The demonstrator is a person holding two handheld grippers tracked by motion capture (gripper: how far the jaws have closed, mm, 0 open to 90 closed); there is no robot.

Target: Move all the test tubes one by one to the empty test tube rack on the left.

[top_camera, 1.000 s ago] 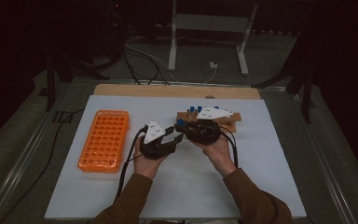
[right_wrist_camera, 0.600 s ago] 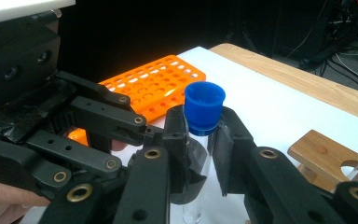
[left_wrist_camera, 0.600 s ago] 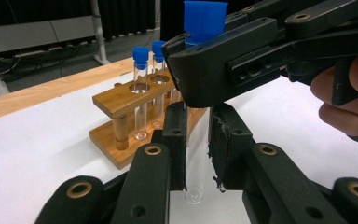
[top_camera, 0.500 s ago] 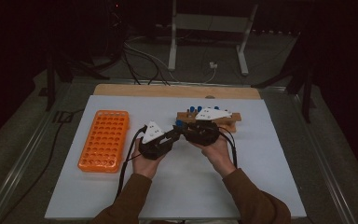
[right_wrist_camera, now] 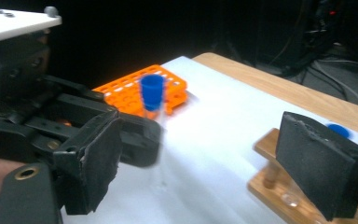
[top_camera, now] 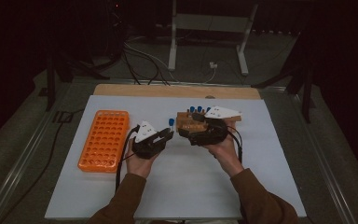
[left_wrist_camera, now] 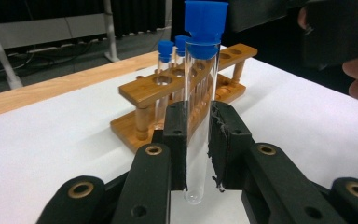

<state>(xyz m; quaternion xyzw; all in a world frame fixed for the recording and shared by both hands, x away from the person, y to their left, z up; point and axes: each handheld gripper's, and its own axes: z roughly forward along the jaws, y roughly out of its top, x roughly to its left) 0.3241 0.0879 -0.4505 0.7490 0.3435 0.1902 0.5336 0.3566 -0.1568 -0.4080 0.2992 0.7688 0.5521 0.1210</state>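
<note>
So, from the high view: the left claw [top_camera: 168,136] sits mid-frame with a blue-capped test tube [top_camera: 171,124] upright in its grip, and the right claw [top_camera: 182,131] faces it from just beside the wooden rack [top_camera: 189,122]. The orange rack [top_camera: 104,139] lies at the left of the white surface [top_camera: 261,158] with every hole I can see empty.

Left gripper view: its pads are clamped tight on the tube [left_wrist_camera: 199,116], which stands dead centre, cap at the top edge, with the wooden rack [left_wrist_camera: 186,88] behind still holding a few capped tubes.

Right gripper view: its jaws have just been opening and stand wide, nothing between them; the tube [right_wrist_camera: 152,100] is centre-left in the other claw.

My read: handover's done, and dropping it into the orange rack [right_wrist_camera: 142,91] is what's left, plus the other tubes.
</note>
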